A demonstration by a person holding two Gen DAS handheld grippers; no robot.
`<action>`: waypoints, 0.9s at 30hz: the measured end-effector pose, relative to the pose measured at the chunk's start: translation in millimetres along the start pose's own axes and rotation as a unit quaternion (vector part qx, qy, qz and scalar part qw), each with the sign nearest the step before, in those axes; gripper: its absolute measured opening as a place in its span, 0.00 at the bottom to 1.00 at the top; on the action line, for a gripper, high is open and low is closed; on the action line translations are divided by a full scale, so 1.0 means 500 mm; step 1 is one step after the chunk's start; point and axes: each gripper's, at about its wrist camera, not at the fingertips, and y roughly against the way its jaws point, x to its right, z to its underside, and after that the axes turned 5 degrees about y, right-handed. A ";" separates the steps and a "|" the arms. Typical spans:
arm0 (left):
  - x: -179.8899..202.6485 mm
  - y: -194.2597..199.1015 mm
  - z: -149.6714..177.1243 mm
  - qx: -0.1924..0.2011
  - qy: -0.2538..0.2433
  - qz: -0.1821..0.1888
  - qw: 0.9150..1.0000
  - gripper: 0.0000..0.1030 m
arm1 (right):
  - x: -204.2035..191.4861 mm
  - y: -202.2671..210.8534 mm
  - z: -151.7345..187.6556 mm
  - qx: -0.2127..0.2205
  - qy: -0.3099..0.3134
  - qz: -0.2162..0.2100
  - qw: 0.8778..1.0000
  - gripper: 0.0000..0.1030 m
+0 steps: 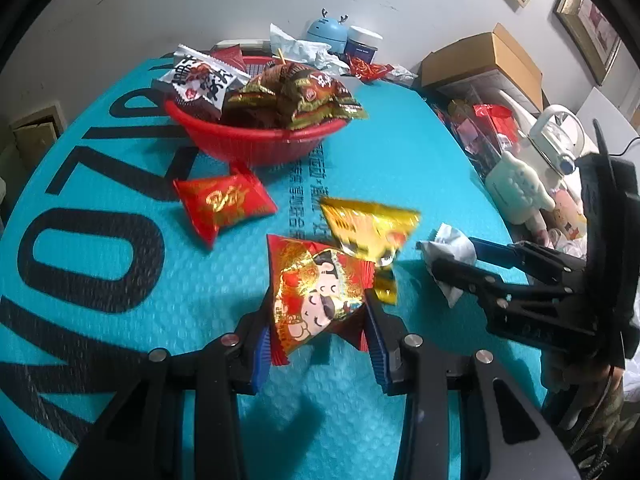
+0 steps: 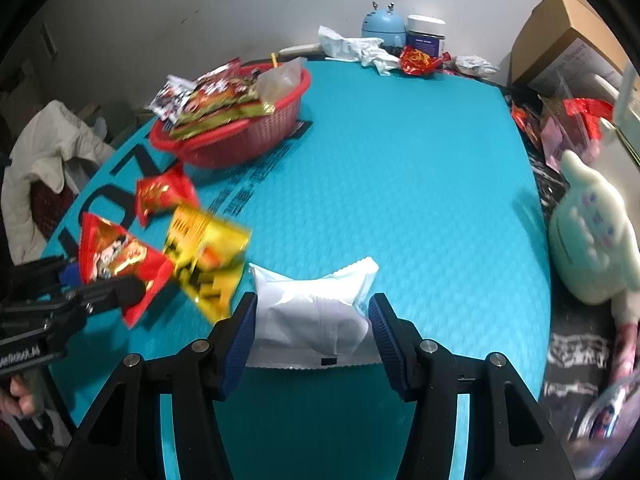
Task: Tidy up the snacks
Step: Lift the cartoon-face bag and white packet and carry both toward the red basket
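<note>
My left gripper (image 1: 318,320) is shut on a red and gold cartoon snack packet (image 1: 316,296), just above the teal mat; it also shows in the right wrist view (image 2: 116,256). My right gripper (image 2: 312,320) straddles a white packet (image 2: 316,308); its blue pads sit at the packet's sides, and whether they press it is unclear. In the left wrist view the white packet (image 1: 452,248) sits between the right gripper's fingertips. A yellow packet (image 1: 368,224) and a red packet (image 1: 224,204) lie on the mat. A red basket (image 1: 256,140) holds several snack packets.
A teal mat (image 2: 400,184) covers the table. A blue gadget (image 2: 382,24), a jar (image 2: 426,30), crumpled white wrappers (image 2: 356,48) and red wrappers sit at the far edge. A plush toy (image 2: 592,240), cardboard box (image 1: 480,60) and clutter line the right side.
</note>
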 end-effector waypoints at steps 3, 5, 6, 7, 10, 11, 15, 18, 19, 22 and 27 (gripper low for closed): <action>0.002 0.002 0.012 -0.003 -0.001 0.000 1.000 0.38 | -0.014 0.012 0.020 -0.002 0.009 0.001 1.000 0.55; 0.002 0.003 0.020 -0.004 -0.001 0.000 1.000 0.38 | -0.022 0.017 0.030 -0.004 0.016 -0.001 1.000 0.55; 0.001 0.002 0.024 -0.005 0.000 -0.001 1.000 0.38 | -0.027 0.017 0.036 -0.007 0.021 -0.004 1.000 0.55; 0.001 0.001 0.028 -0.007 0.001 -0.001 1.000 0.38 | -0.031 0.016 0.039 -0.009 0.025 -0.004 1.000 0.56; -0.001 -0.007 0.036 -0.017 0.004 0.001 1.000 0.38 | -0.038 0.009 0.045 -0.012 0.031 0.002 0.999 0.58; -0.002 -0.010 0.039 -0.021 0.005 0.000 1.000 0.38 | -0.038 0.008 0.046 -0.012 0.030 0.002 0.999 0.58; -0.006 -0.022 0.047 -0.029 0.005 -0.003 1.000 0.38 | -0.038 0.005 0.048 -0.009 0.029 -0.001 1.000 0.58; 0.003 -0.026 0.048 -0.031 -0.008 -0.015 0.999 0.38 | -0.043 0.006 0.051 -0.006 0.035 0.004 0.999 0.58; 0.008 -0.028 0.049 -0.031 -0.013 -0.020 0.999 0.39 | -0.044 0.006 0.052 -0.005 0.037 0.005 0.999 0.58; 0.028 -0.037 0.050 -0.028 -0.045 -0.039 0.998 0.41 | -0.047 0.007 0.055 -0.001 0.041 0.008 0.999 0.58; 0.044 -0.047 0.048 -0.016 -0.065 -0.055 0.996 0.43 | -0.051 0.012 0.062 0.010 0.043 0.011 0.999 0.53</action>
